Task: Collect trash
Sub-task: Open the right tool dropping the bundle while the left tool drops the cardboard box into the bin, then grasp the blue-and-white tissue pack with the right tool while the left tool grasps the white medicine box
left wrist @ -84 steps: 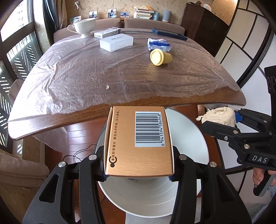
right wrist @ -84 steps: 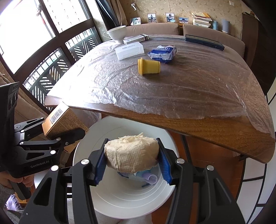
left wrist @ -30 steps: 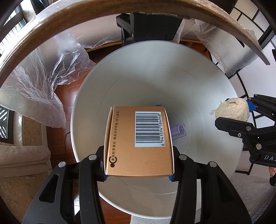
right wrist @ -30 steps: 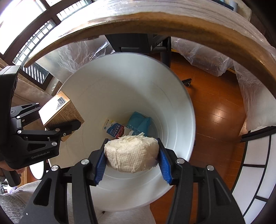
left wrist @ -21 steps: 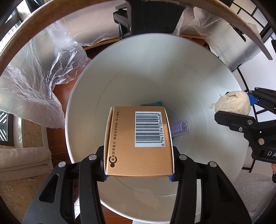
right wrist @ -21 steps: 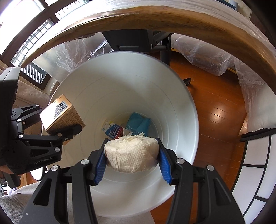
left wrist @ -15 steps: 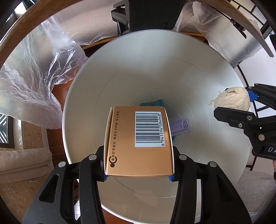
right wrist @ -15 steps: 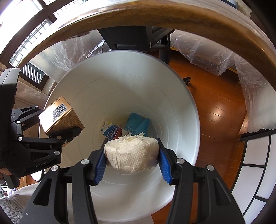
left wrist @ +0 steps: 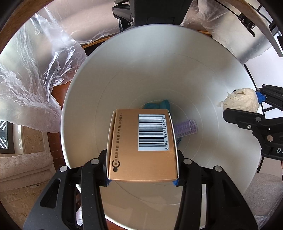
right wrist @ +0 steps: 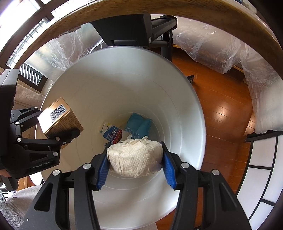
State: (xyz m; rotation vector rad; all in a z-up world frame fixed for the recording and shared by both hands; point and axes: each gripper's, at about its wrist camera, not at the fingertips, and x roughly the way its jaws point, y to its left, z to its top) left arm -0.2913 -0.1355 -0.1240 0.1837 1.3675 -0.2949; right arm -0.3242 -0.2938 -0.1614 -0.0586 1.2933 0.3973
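Observation:
My left gripper (left wrist: 142, 178) is shut on a gold cardboard box (left wrist: 141, 145) with a barcode and holds it over the open white bin (left wrist: 221, 74). My right gripper (right wrist: 135, 171) is shut on a crumpled paper wad (right wrist: 134, 159) and holds it over the same bin (right wrist: 185, 85). The box also shows at the left of the right wrist view (right wrist: 60, 116), the wad at the right of the left wrist view (left wrist: 240, 101). In the bin's bottom lie a teal packet (right wrist: 139, 125), a small carton (right wrist: 112, 135) and a lilac hair roller (left wrist: 187, 127).
The bin stands on a wooden floor (right wrist: 221, 99) under the edge of a wooden table (right wrist: 221, 16). Clear plastic sheeting (left wrist: 35, 70) hangs down around it. A black table base (right wrist: 134, 30) stands behind the bin. A beige sofa (left wrist: 23, 169) is at the left.
Both grippers have come down from table height to look into the bin, then edged slightly closer over it. Each keeps its hold on its item.

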